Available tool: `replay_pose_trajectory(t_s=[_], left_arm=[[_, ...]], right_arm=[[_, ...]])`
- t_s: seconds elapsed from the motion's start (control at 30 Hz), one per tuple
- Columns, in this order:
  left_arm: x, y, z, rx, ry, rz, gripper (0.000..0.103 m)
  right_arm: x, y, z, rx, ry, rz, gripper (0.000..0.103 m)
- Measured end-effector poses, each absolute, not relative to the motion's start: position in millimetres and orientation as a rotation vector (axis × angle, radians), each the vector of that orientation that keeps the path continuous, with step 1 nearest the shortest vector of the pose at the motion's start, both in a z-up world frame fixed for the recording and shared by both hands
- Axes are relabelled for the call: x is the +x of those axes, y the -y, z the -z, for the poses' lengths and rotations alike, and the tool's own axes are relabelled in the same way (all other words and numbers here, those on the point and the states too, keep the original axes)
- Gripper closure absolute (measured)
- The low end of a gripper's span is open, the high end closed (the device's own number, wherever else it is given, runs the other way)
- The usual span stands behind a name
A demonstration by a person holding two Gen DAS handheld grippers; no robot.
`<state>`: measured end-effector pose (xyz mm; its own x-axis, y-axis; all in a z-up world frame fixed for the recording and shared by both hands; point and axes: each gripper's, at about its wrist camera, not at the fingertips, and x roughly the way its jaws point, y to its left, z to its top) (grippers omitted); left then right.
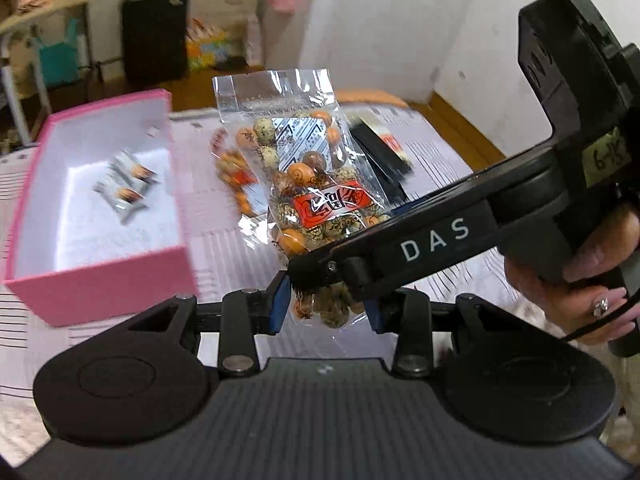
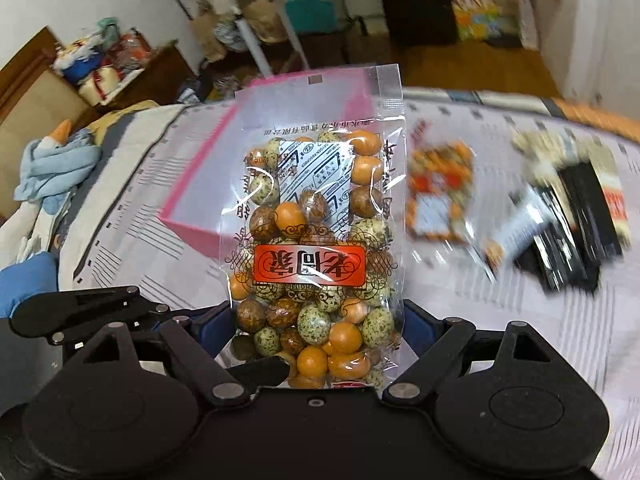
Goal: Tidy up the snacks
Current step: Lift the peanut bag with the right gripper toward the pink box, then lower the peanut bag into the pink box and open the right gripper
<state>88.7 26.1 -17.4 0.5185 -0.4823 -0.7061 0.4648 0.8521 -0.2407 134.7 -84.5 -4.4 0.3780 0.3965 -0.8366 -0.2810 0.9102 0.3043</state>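
Note:
A clear bag of orange, brown and speckled coated nuts (image 1: 308, 184) with a red label hangs in the air above the table. My left gripper (image 1: 326, 308) is shut on its near end, blue pads pressing both sides. One of the right gripper's fingers (image 1: 400, 248) crosses the bag from the right, held by a person's hand (image 1: 592, 280). In the right wrist view the same bag (image 2: 316, 216) fills the span of my right gripper (image 2: 320, 332), whose widely spread pads touch its two edges. An open pink box (image 1: 100, 280) holding small wrapped snacks (image 1: 128, 188) stands to the left.
On the striped tablecloth (image 2: 160, 184) lie a second bag of orange snacks (image 2: 440, 192) and black packets (image 2: 572, 220), right of the held bag. The pink box (image 2: 192, 224) shows behind the bag. A black suitcase (image 1: 154, 32) and room clutter stand beyond the table.

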Motion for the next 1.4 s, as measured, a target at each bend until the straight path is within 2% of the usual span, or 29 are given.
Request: replay_pose_trajectory(t_s=[0.27,0.43,0.6,0.83,1.13,1.4], left_arm=[[117.4,-87.0,10.3,-0.059,-0.714,0.4,0.065],[161.7,-120.8,16.7,-0.073,-0.7,0.327,0.065],[203.8,-140.8,41.0,-0.068,-0.727,0.279,0.065],[251.0,-160.0,82.5,-0.13,-0.9,0.283,0.064],[244.0,-180.4,84.8,-0.186,-0.918,0.263,0.064],[251.3,-168.6,96.3,-0.04,-0.917,0.124,0.064]], right_arm=[[193.4,22.6,2.1,0.104,-1.008,-0.528,0.014],[238.6,-8.7,19.8,0.098,-0.978,-0.566,0.014],[275.0,-21.1,56.2,0.158,-1.079,-0.566,0.014],[282.7,-36.1,86.6,0.127,-1.202,-0.477,0.014],[284.5,-59.4,88.5,0.151,-1.312,-0.398,0.014],[295.6,-58.1,126.8,0.371,-1.426,-0.351,0.012]])
